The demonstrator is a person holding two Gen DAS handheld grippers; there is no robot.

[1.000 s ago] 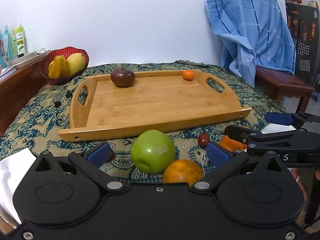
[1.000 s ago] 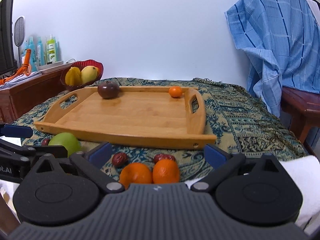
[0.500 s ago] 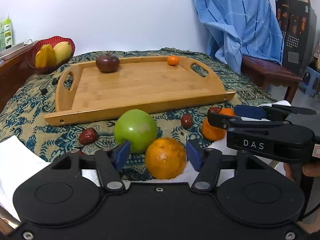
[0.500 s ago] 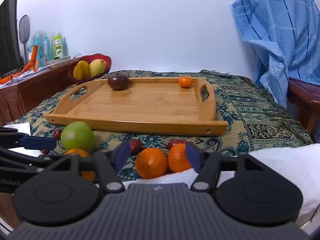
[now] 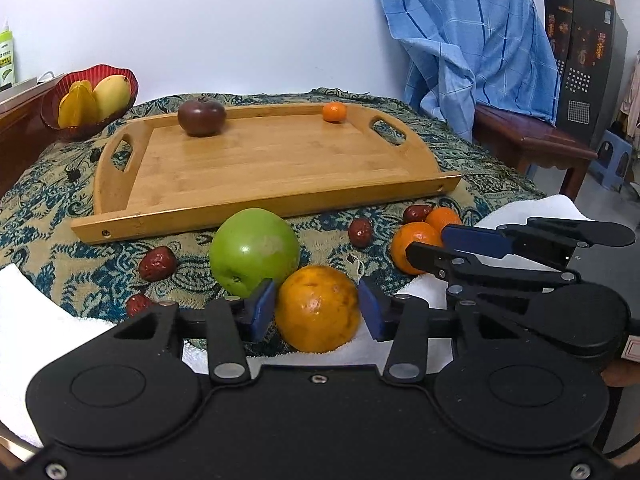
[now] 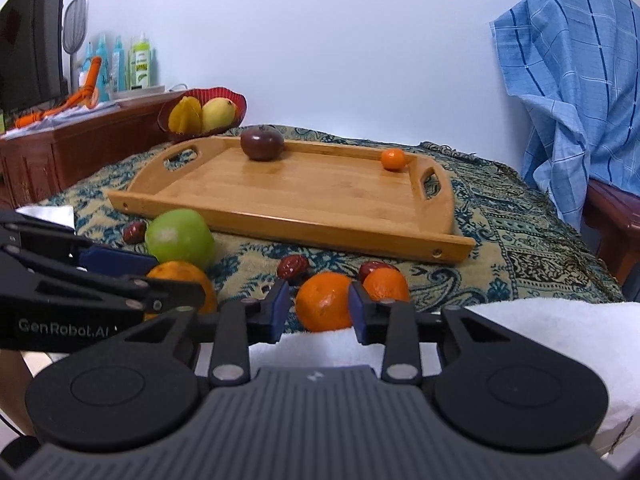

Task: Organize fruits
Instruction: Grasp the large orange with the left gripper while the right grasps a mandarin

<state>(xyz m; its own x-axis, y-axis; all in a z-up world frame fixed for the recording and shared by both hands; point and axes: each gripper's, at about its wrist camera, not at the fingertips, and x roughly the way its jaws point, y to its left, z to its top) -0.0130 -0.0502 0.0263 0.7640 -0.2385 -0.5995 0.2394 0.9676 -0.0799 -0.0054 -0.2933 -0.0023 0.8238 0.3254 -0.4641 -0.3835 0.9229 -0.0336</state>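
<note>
While both tools sit low at the near edge of the table, the left gripper (image 5: pixel 317 309) has its blue pads on either side of a large orange (image 5: pixel 317 309), the pads touching or very nearly touching its skin, so it looks clamped on that fruit. That orange rests partly on a white towel (image 5: pixel 24 320) and just in front of a green apple (image 5: pixel 254 250), which it seems to touch. Off to the right, the right gripper (image 6: pixel 316 307) is likewise closed around a smaller orange (image 6: pixel 323 300), with a second small orange (image 6: pixel 386 285) tucked just beside its right pad. Several dark red dates lie loose on the patterned cloth (image 6: pixel 520 248): one date (image 5: pixel 157 263) to the left of the apple, another date (image 5: pixel 360 232) between the apple and the small oranges, and one date (image 6: pixel 293 266) just beyond the right gripper's left pad. Beyond all this sits the wooden tray (image 5: pixel 280 184), flat on the cloth, holding only a dark brown fruit (image 5: pixel 201 117) near its far left corner and a tiny orange (image 5: pixel 334 112) near its far right corner, the two well apart. Back at the left, a red bowl (image 5: pixel 54 96) stands on the cloth with a yellow mango (image 5: pixel 112 90) and a star fruit (image 5: pixel 76 102) in it. At the right, a blue checked cloth (image 5: pixel 472 52) hangs over a wooden bench (image 5: pixel 532 140).
</note>
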